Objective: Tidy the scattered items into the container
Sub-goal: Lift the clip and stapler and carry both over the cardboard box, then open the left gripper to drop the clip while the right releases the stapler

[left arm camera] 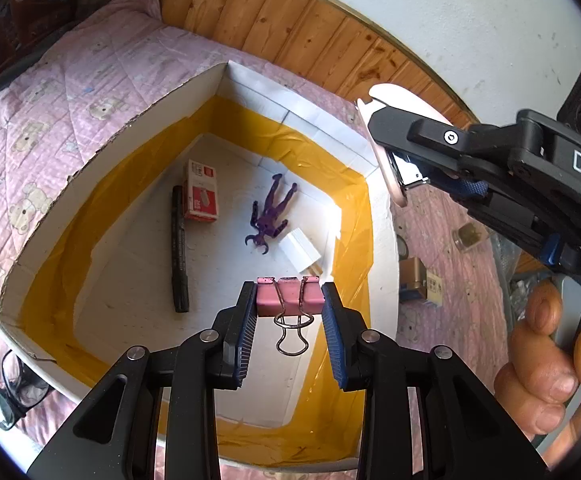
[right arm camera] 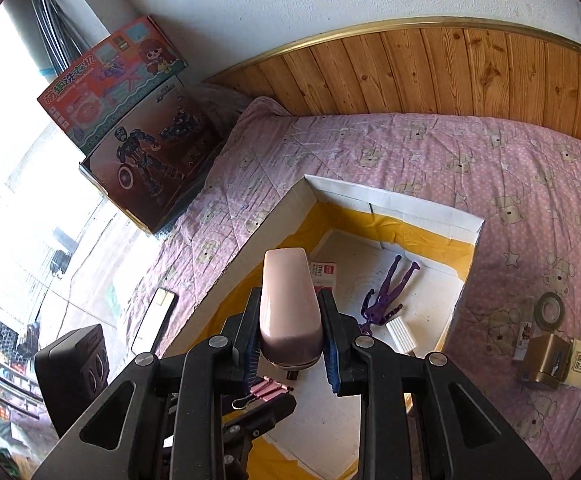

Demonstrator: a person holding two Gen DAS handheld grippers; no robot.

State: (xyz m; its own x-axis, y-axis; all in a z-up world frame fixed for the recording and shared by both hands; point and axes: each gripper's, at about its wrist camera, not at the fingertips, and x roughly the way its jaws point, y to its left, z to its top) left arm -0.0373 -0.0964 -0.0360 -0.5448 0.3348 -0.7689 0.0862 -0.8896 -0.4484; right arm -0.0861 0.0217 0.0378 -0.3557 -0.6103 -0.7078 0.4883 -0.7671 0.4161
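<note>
A white cardboard box (left arm camera: 110,136) with yellow tape inside lies open on the pink bed; it also shows in the right wrist view (right arm camera: 430,210). In it lie a black marker (left arm camera: 179,248), a red and white small box (left arm camera: 201,191), a purple figure (left arm camera: 271,216) and a white block (left arm camera: 300,250). My left gripper (left arm camera: 290,300) is shut on a pink binder clip (left arm camera: 290,296) above the box. My right gripper (right arm camera: 290,320) is shut on a pink stapler (right arm camera: 289,300), held over the box's near edge; it also shows in the left wrist view (left arm camera: 390,152).
On the pink quilt (right arm camera: 490,168) right of the box lie a gold box (right arm camera: 546,362), a tape roll (right arm camera: 549,310) and a small card (right arm camera: 523,338). A phone (right arm camera: 155,320) lies left of the box, glasses (left arm camera: 6,392) near its corner. Toy boxes (right arm camera: 138,128) stand at the bed's far left.
</note>
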